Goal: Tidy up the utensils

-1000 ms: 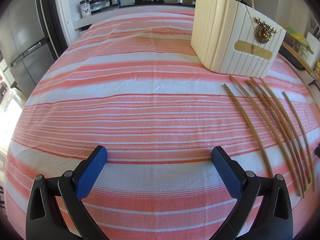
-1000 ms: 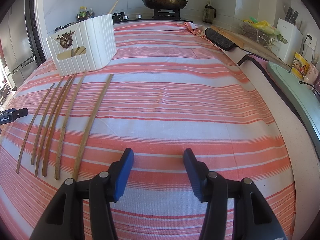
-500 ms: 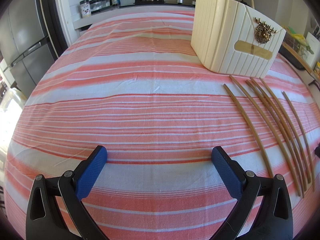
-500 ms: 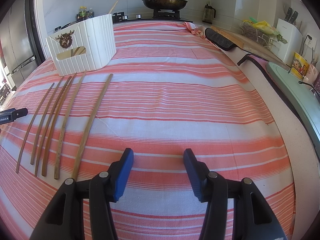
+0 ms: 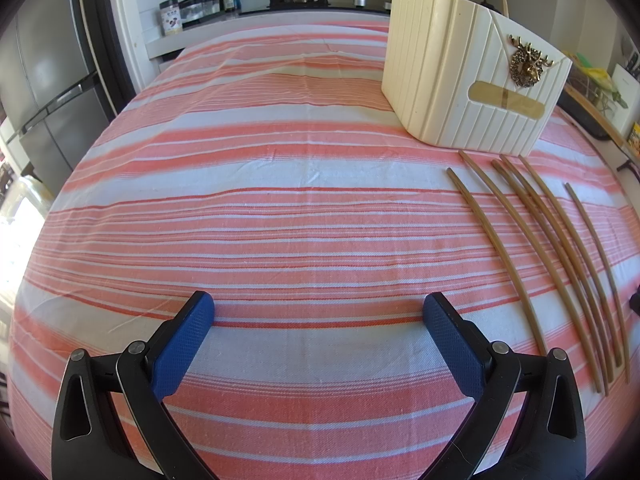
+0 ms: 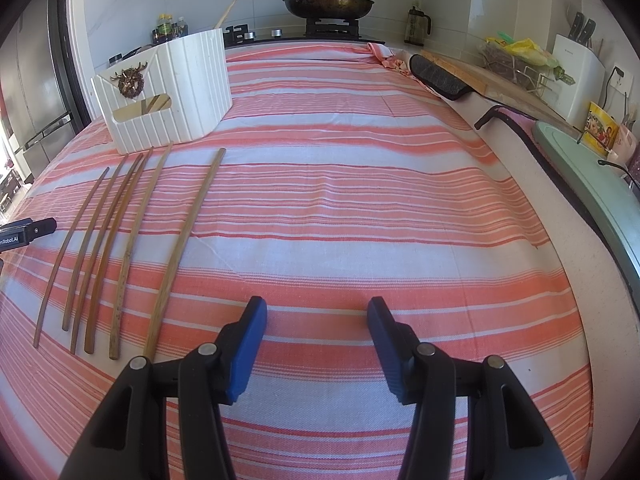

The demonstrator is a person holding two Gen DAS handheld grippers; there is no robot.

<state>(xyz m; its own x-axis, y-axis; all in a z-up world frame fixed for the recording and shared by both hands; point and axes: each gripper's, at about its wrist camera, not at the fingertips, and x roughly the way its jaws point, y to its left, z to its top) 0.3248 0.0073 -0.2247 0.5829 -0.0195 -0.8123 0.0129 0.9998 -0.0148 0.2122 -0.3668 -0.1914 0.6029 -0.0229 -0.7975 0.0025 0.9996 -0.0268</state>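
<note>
Several long brown chopsticks (image 5: 556, 252) lie side by side on the striped cloth, right of my left gripper (image 5: 318, 312); in the right wrist view the chopsticks (image 6: 132, 236) lie left of my right gripper (image 6: 317, 314). A cream ribbed utensil holder (image 5: 460, 80) with a gold deer badge stands just beyond their far ends; the holder (image 6: 176, 96) holds a chopstick or two. Both grippers are open and empty, low over the cloth.
The red-and-white striped cloth (image 6: 360, 184) covers the counter. A stove with a lidded pan (image 6: 328, 2) is at the back. A dark mat (image 6: 440, 76), a cutting board and a knife block (image 6: 576, 68) sit at the right. A fridge (image 5: 44, 92) stands left.
</note>
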